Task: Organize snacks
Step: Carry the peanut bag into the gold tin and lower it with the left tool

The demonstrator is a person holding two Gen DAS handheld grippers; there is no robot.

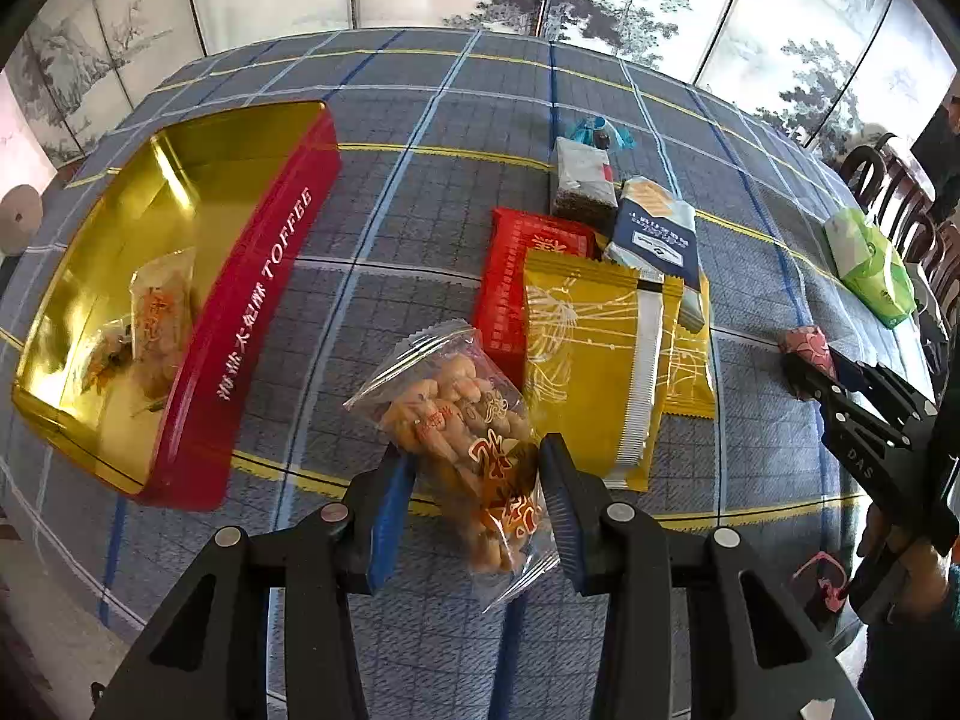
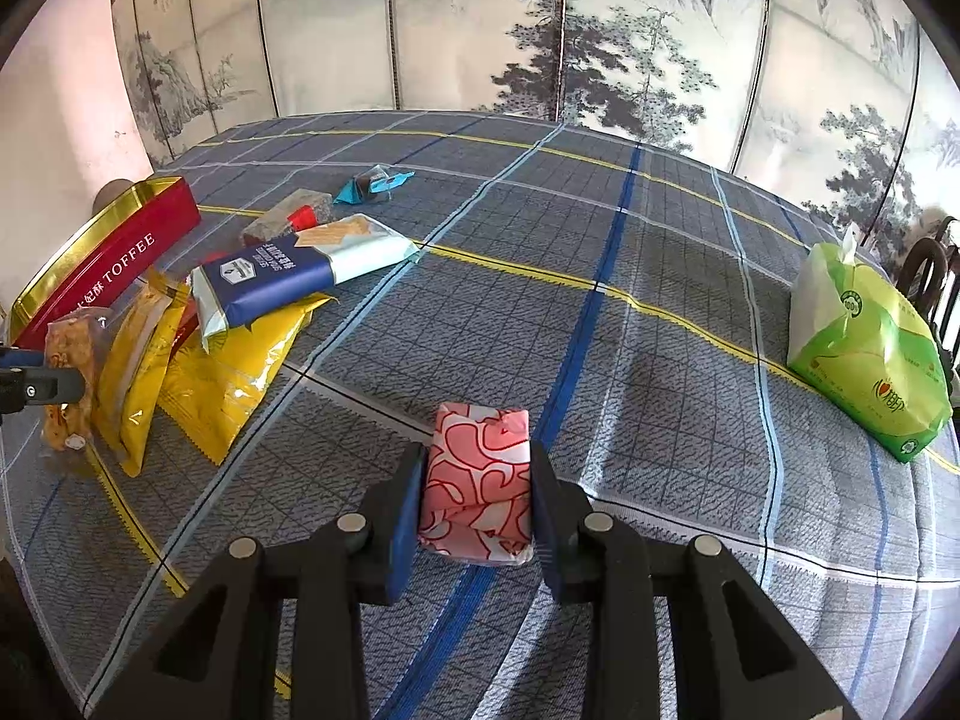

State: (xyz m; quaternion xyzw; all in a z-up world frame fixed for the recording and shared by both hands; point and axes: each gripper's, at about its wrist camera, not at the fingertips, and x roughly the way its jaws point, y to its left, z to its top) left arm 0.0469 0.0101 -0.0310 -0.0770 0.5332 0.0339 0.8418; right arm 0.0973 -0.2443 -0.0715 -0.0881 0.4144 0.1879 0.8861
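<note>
My left gripper is shut on a clear bag of orange-brown snacks, which tilts up from the checked tablecloth. To its left lies an open red TOFFEE tin with a gold inside, and a similar clear snack packet rests in it. My right gripper is shut on a small pink-and-white patterned packet above the cloth. To the right of the held bag is a pile: a gold packet, a red packet and a blue-and-white packet.
Behind the pile lie a brown packet and a blue-wrapped sweet. A green tissue pack sits at the table's right edge, with dark chair backs beyond. A painted folding screen stands behind the table.
</note>
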